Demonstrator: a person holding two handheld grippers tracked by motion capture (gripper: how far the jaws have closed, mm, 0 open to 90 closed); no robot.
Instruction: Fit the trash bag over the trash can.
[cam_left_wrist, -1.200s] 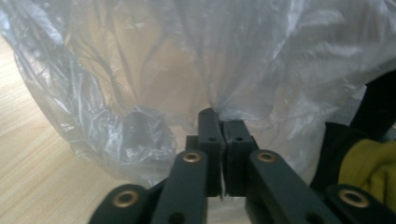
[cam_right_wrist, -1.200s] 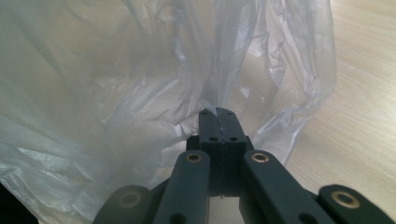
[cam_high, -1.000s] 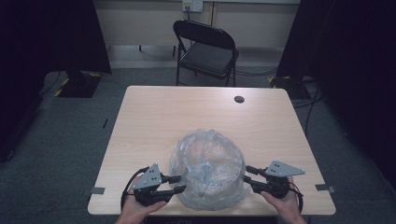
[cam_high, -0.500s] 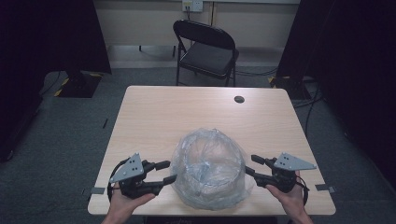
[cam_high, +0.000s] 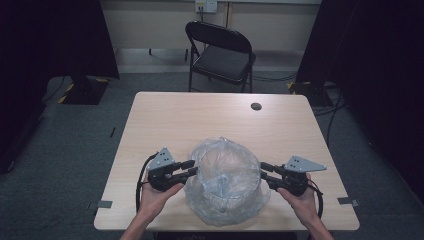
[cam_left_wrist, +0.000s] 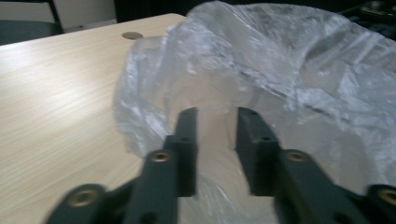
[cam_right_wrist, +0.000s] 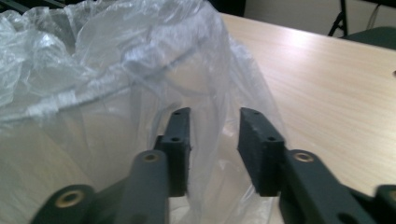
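At the near edge of the table (cam_high: 160, 115), I have the clear plastic bag (cam_high: 225, 180) puffed up between my two tools, with a small dark disc (cam_high: 256, 106) well apart toward the far side. My left gripper (cam_high: 191, 167) has just been closing, its jaws still parted with a fold of the bag's side between them, and I cannot tell whether the pads press it. My right gripper (cam_high: 265, 170) has likewise been closing, jaws gapped around the bag's film on the opposite side, not visibly clamped.

folding chair (cam_high: 222, 52), wooden table (cam_high: 165, 115), black disc (cam_high: 256, 106)
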